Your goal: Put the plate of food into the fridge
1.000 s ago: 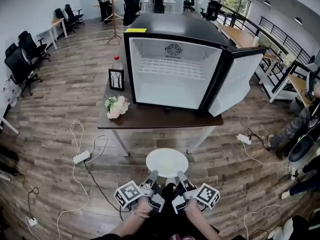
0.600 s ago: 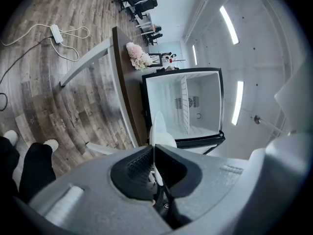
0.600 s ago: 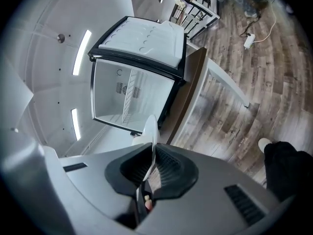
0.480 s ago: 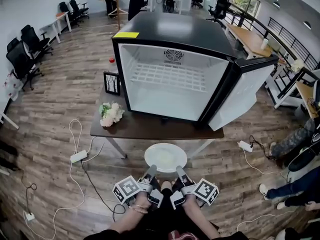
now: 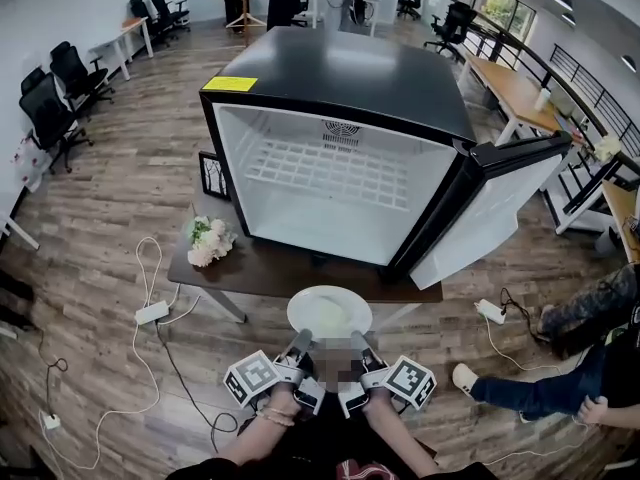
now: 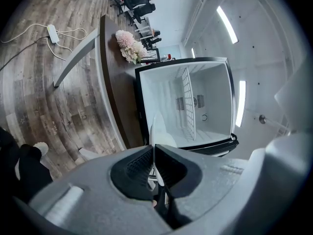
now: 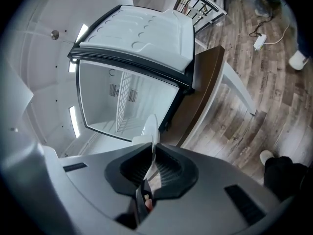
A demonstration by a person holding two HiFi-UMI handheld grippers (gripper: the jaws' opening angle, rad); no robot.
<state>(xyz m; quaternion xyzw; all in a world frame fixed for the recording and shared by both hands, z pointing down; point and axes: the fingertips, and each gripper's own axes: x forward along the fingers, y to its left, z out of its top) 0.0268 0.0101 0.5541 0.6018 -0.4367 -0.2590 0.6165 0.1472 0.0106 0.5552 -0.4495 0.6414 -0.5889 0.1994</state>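
We are holding a white plate [image 5: 329, 310] by its near rim with both grippers. The left gripper [image 5: 300, 342] is pinching the rim at the plate's near left, its jaws closed down to a narrow slit on the thin edge. The right gripper [image 5: 358, 341] is doing the same at the near right. In the left gripper view the plate [image 6: 155, 129] is showing edge-on, running out from between the black pads of that gripper [image 6: 154, 147]. The right gripper view is showing the same thing, with the plate [image 7: 150, 128] clamped in the gripper [image 7: 152, 149]. We cannot tell what is lying on the plate.

The plate is hanging level at the front edge of the table [image 5: 262, 268], outside the fridge [image 5: 340, 58]. On the floor to the left a power strip [image 5: 152, 313] is lying among white cables. Flowers [image 5: 205, 240] are lying near the table's front left corner, and a picture frame [image 5: 212, 176] is standing beyond them, just beside the fridge's left wall. The fridge is standing open toward us, with its door [image 5: 490, 208] swung out to the right and a wire shelf [image 5: 330, 168] inside.
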